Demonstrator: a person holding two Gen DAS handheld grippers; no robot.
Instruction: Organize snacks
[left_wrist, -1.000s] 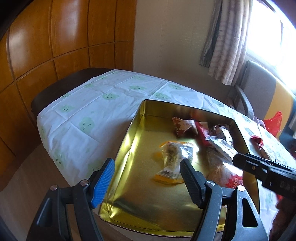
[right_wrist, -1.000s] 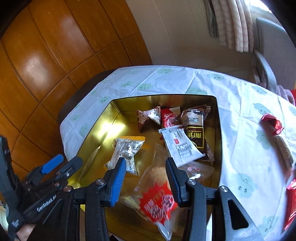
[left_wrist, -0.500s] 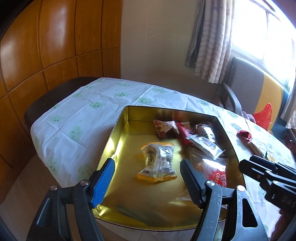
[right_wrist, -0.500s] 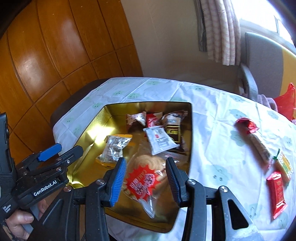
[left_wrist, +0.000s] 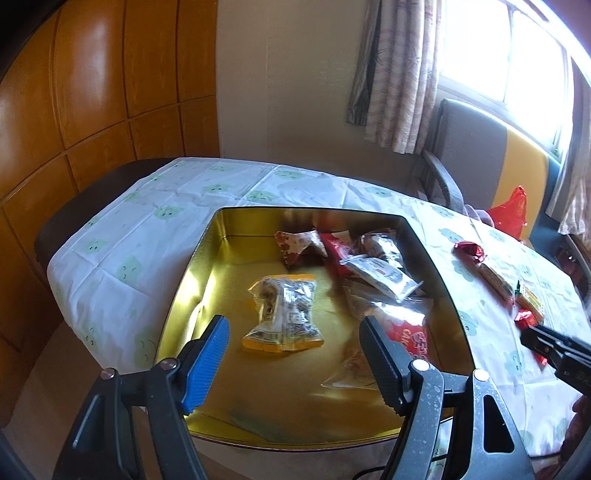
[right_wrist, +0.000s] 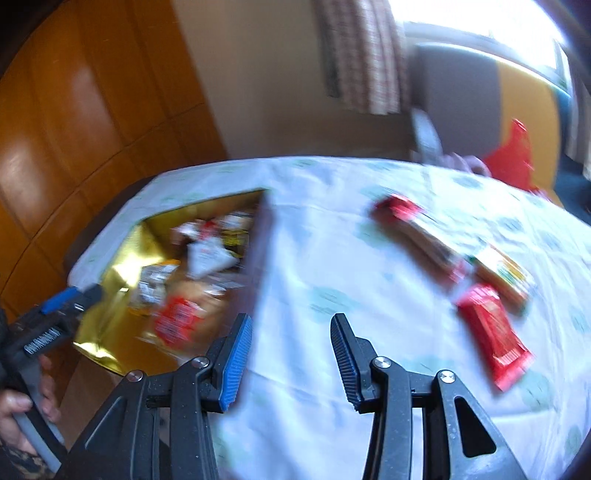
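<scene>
Covering the table (left_wrist: 155, 236), a pale cloth carries a gold tin (left_wrist: 207, 254) of packets ahead of the left tool (left_wrist: 293, 343), whose jaws gape wide and empty. The right tool (right_wrist: 290, 347), narrower and empty, hangs over bare cloth; a red wrapper (right_wrist: 491, 332) lies right of it.

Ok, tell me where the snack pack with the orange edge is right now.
In the left wrist view the orange-edged snack pack lies flat on the floor of the gold tin, alone near its middle, left of the heap of other packets along the tin's right wall.
</scene>
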